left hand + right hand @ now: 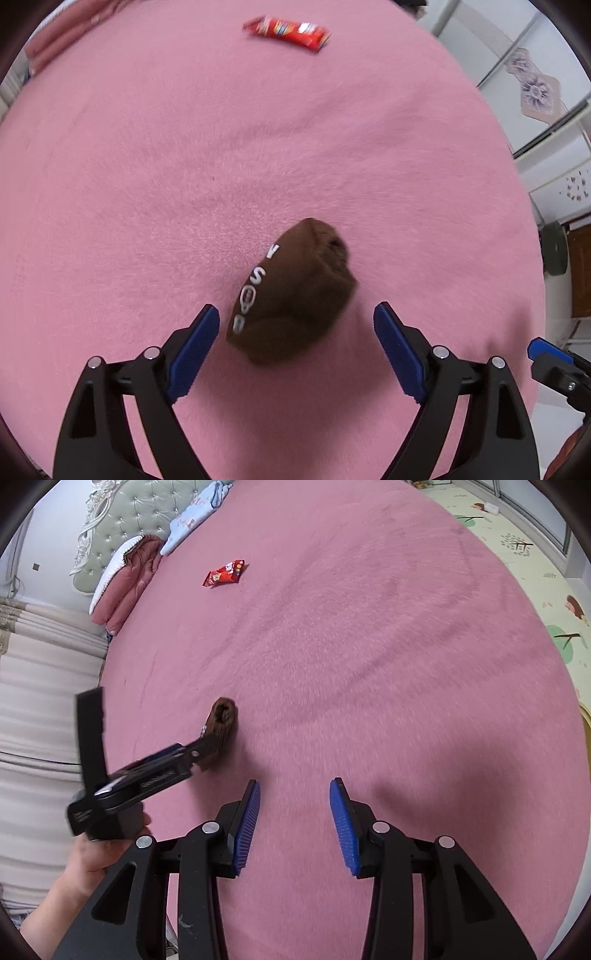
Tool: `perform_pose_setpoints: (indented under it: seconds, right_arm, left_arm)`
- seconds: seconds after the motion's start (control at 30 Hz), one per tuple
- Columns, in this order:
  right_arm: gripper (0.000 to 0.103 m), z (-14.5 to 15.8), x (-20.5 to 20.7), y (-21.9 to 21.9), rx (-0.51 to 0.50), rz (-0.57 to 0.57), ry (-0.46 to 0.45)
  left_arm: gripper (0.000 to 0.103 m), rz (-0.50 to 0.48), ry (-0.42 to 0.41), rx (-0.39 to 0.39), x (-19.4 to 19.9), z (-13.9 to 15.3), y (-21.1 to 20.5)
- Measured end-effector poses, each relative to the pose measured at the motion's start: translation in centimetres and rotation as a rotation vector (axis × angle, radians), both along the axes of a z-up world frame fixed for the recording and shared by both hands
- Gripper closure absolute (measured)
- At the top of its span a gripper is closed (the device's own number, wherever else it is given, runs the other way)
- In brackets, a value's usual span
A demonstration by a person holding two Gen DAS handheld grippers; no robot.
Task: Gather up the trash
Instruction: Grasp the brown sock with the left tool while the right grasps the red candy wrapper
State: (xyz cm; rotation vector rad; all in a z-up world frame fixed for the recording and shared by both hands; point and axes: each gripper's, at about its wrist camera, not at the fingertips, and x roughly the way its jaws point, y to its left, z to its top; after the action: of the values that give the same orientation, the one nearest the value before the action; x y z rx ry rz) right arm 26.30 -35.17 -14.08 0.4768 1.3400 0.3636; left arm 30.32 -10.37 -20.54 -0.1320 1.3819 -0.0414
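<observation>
Pink fleece bed [184, 166] carries a rolled brown sock [291, 295], lying between the spread jaws of the left gripper [295, 314], pads clear of it. Red snack wrapper [224, 573] lies well beyond, near the pillows [125, 579]. Right gripper [294, 790] hovers over bare blanket, jaws apart, holding nothing

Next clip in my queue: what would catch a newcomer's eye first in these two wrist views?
A rolled brown knitted sock with white lettering lies on the fuzzy pink bed blanket, right between the wide-open blue pads of the left hand-held gripper, which do not touch it. Farther up the bed, toward the pillows, lies a crinkled red snack wrapper. The right hand-held gripper hangs empty over bare blanket beside the sock.
</observation>
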Motion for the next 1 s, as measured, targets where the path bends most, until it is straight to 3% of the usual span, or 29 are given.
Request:
perform_pose_setpoints:
  seconds: [0.07, 0.2, 0.27, 0.33, 0.37, 0.57, 0.83, 1.0]
  right_arm:
    - [0.064, -0.7, 1.1, 0.4, -0.004, 0.010, 0.008]
    - [0.064, -1.7, 3.2, 1.7, -0.004, 0.029, 0.022]
    - [0.064, -2.0, 4.4, 2.6, -0.004, 0.046, 0.022]
    - [0.064, -2.1, 5.6, 3.4, -0.002, 0.067, 0.017]
    - [0.064, -2.1, 6.4, 3.9, -0.003, 0.079, 0.011]
    - [0.064, -1.8, 11.8, 7.2, -0.016, 0.157, -0.046]
    - [0.064, -0.4, 22.6, 10.3, -0.079, 0.231, -0.174]
    - [0.055, -0.3, 28.2, 13.2, -0.140, 0.298, -0.199]
  left_arm:
    - [0.029, -0.006, 0.019, -0.004, 0.8, -1.3, 0.1]
    - [0.042, -0.022, 0.020, 0.076, 1.5, -2.2, -0.5]
    - [0.072, 0.005, 0.010, 0.069, 1.9, -1.7, -0.3]
    - [0.085, 0.052, 0.009, 0.008, 2.5, -1.2, 0.7]
    - [0.086, 0.097, -0.009, -0.056, 3.0, -0.6, 1.7]
    - [0.087, 0.222, -0.091, -0.196, 7.3, 2.2, 5.6]
    - [0.086, 0.326, -0.136, -0.253, 14.4, 3.6, 9.7]
    - [0.086, 0.397, -0.129, -0.338, 16.5, 3.5, 11.1]
